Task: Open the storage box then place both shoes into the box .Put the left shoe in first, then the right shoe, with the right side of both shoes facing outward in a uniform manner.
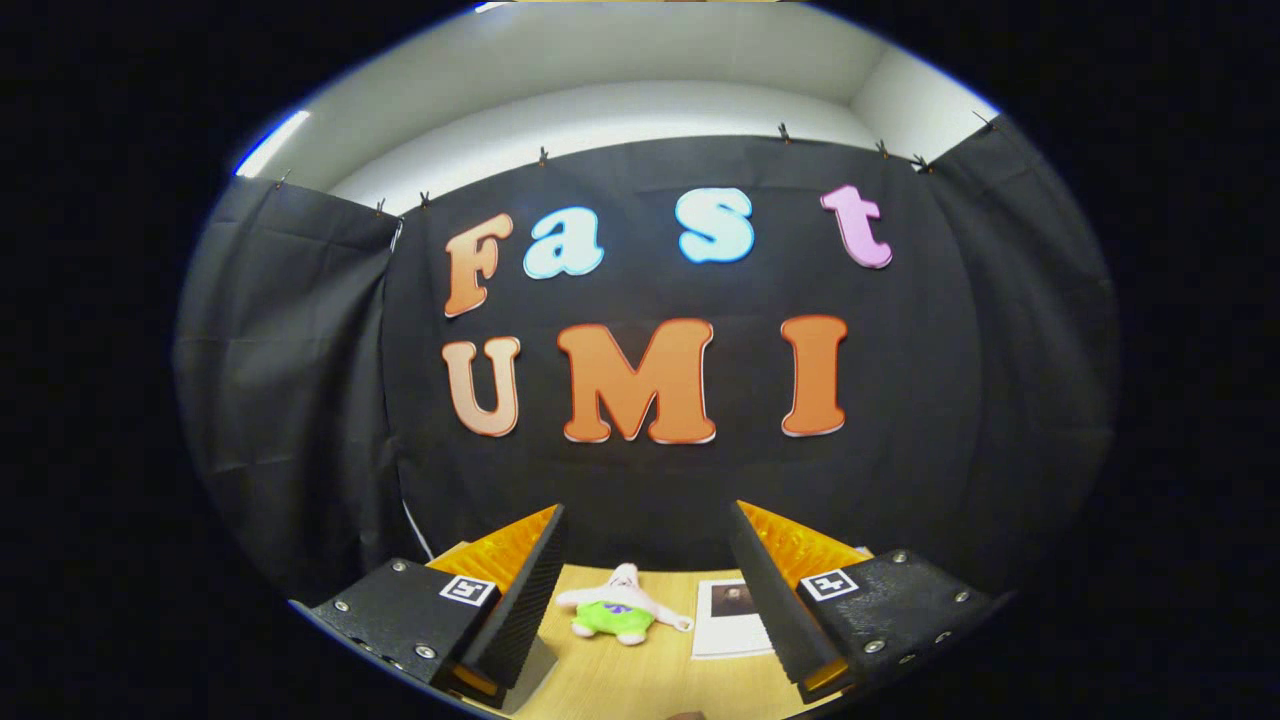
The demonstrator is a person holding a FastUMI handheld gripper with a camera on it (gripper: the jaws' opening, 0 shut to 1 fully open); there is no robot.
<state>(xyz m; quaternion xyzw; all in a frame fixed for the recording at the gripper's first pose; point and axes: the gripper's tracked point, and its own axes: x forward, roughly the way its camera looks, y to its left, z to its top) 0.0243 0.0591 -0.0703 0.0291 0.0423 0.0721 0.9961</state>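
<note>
Gripper view is looking level across the booth, with the hand-held gripper (640,590) riding high and its two fingers (520,590) standing well apart, clamped on nothing. Between them, a little way ahead, a small plush toy (618,612) in a green garment is lying on the wooden tabletop (640,680), its pale arms spread sideways across the line of the fingers. Just beside it, toward the inner face of the right finger, a white sheet of paper (728,620) with a dark printed square is lying flat, one side partly hidden behind that finger. Beyond both, the far edge of the tabletop is meeting the black cloth wall (300,380).

As for the storage box and the two shoes, nothing in this picture is telling where they are lying, so their direction from the hand-held gripper and the lie of their long axes cannot be told. Judging by how much wall and how little tabletop the camera is taking in, the hand-held gripper is probably pointing too high, and the task is looking not yet begun. The coming move is likely calling for tipping down to find the box lid first. The plush toy and the paper are sitting straight ahead and may be getting in the way of any low forward reach.
</note>
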